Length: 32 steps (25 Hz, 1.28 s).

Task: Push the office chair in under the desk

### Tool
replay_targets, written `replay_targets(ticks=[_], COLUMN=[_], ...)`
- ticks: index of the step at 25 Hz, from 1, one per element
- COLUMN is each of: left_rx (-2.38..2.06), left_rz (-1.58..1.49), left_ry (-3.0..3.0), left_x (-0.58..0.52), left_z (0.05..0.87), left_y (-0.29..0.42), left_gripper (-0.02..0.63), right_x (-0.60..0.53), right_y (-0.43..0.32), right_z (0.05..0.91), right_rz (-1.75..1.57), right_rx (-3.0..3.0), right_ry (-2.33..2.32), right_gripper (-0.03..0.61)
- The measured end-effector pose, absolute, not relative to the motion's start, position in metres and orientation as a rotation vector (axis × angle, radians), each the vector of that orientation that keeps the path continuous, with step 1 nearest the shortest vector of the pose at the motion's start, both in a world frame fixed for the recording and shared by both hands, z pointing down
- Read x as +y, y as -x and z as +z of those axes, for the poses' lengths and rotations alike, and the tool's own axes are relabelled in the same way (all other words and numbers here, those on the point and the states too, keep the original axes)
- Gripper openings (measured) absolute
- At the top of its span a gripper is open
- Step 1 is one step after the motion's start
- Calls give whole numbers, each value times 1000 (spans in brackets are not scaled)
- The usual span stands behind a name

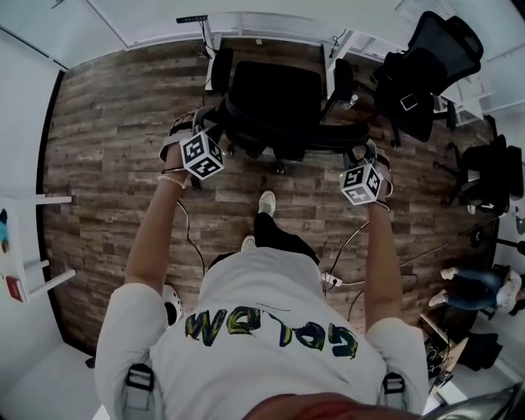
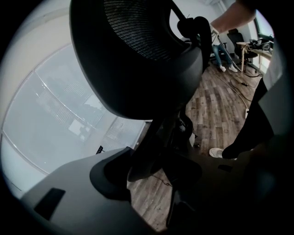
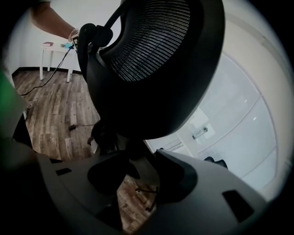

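While my left gripper and right gripper clamp the black mesh office chair by its top, it looks short of the white desk; most pushing left.

Office, black mesh chair, more chairs, white desk, wood-plank floor

Office chair seemingly between tool jaws
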<state>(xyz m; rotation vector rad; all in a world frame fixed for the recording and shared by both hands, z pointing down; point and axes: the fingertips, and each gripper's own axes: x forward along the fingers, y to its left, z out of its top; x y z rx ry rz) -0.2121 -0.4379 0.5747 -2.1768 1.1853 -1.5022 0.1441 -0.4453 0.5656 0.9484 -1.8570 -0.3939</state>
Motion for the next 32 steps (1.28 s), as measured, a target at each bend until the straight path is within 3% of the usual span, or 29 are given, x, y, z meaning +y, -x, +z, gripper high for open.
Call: replay_targets(ticks=[32], left_rx=[1252], left_rz=[-1546], left_ry=[2147], left_x=[-636], left_z=[574], left_y=[205], left_gripper=[215], right_x=[-663], right_y=[-150], right_z=[566], right_rz=[-428], right_rx=[-1885], right_ry=[-929], right_gripper=[186])
